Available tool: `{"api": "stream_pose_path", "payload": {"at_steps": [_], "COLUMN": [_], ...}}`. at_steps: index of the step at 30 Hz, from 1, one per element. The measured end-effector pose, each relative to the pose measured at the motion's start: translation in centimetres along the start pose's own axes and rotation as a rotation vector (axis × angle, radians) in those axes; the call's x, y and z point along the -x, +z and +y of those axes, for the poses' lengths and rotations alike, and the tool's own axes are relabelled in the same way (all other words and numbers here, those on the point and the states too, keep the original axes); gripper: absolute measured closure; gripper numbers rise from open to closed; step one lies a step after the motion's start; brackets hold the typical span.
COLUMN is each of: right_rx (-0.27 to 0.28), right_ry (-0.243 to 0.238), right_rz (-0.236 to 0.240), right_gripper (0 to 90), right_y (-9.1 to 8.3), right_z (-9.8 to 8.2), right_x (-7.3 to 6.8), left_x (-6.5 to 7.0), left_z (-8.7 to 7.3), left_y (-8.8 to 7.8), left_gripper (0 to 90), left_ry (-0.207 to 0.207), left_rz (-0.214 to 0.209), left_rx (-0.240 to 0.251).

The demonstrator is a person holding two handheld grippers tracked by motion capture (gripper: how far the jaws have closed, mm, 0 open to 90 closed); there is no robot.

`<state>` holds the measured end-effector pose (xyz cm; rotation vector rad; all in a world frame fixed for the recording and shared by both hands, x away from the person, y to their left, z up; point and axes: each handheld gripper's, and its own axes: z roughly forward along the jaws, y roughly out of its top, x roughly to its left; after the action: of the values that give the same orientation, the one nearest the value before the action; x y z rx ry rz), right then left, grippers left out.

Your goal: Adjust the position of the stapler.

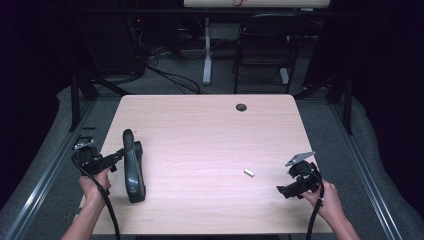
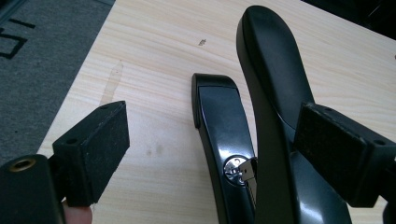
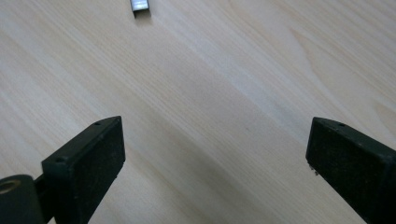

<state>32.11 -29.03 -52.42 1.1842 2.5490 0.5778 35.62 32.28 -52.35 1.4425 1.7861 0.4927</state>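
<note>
A black stapler (image 1: 133,167) lies on the left part of the wooden table (image 1: 200,125), its long axis running away from me. In the left gripper view the stapler (image 2: 271,93) has its upper arm lifted off the base, and a shiny metal part shows at the hinge. My left gripper (image 1: 118,155) sits at the stapler's left side. The left gripper (image 2: 215,149) is open; one pad is in front of the upper arm and the other stands well off. A small metal staple strip (image 1: 249,172) lies right of centre. My right gripper (image 1: 285,190) is open, short of the strip (image 3: 139,5).
A round cable hole (image 1: 241,107) sits near the table's far edge. Beyond the table stand a black chair (image 1: 265,45) and a white desk leg (image 1: 207,50), with cables on the floor. Metal rails run along both sides of the table.
</note>
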Motion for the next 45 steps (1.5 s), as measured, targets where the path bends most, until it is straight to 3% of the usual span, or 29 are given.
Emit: {"api": "stream_pose_path", "payload": {"at_steps": [3, 5, 9, 15, 22, 28, 34, 45], "right_rx": [-0.018, -0.019, -0.001, -0.033, -0.036, -0.037, -0.043, -0.054], "right_ry": [-0.001, 0.023, 0.043, 0.002, 0.010, 0.014, 0.015, 0.009], "right_rz": [0.001, 0.002, 0.009, 0.003, 0.009, 0.008, 0.016, 0.022], "right_gripper": [4.2, 4.2, 4.2, 4.2, 4.3, 4.3, 4.3, 4.3], "right_y": [0.2, 0.3, 0.2, 0.5, 0.7, 0.8, 0.9, 0.9], "right_z": [-0.3, -0.9, -0.9, -0.5, -0.5, -0.5, -0.5, -0.5], "right_x": [0.0, 0.4, 0.8, 0.2, 0.4, 0.4, 0.4, 0.5], "left_x": [0.1, 0.2, 0.2, 0.4, 2.2, 3.2, 3.5, 4.1], "left_z": [0.0, 0.1, 0.1, 0.2, 0.3, 0.1, -0.1, -0.3], "left_y": [0.0, -0.5, -1.0, -1.0, -1.4, -1.1, -0.7, 0.2], "left_gripper": [10.4, 10.3, 10.3, 10.5, 9.1, 4.3, 0.2, 3.3], "left_ry": [0.002, 0.000, 0.015, 0.015, 0.127, 0.197, 0.216, 0.248], "left_rz": [0.001, 0.004, 0.020, 0.001, 0.012, 0.025, 0.019, 0.054], "left_rx": [0.007, 0.022, 0.038, 0.024, 0.005, -0.022, -0.063, -0.103]}}
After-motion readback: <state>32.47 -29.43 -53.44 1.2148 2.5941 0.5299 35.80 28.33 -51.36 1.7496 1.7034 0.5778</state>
